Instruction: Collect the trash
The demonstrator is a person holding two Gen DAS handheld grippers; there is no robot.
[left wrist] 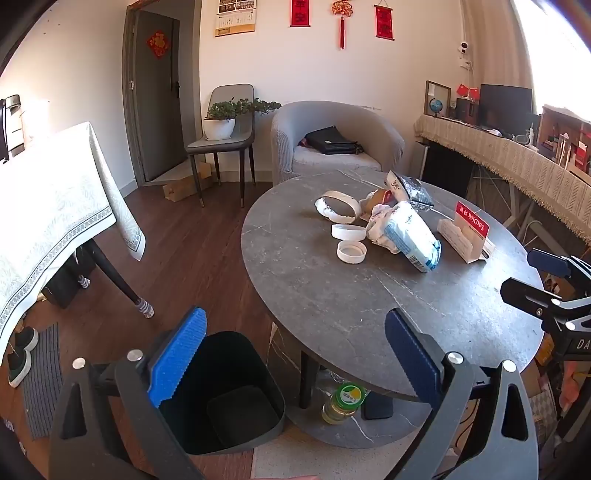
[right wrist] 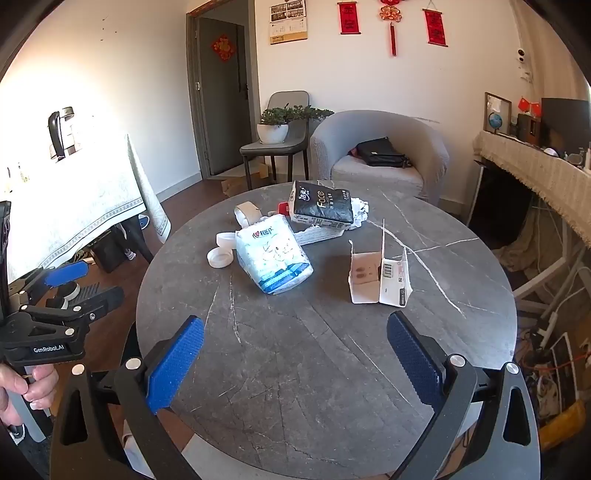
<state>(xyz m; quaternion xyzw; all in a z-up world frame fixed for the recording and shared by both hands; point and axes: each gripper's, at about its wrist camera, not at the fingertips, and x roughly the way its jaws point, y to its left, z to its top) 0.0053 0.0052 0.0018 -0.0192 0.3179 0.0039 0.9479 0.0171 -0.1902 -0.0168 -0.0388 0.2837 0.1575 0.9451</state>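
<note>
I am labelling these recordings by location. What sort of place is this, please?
Most likely a living room in a home. A grey armchair stands behind the round table, red hanging decorations are on the wall, and a potted plant sits on a chair.
</note>
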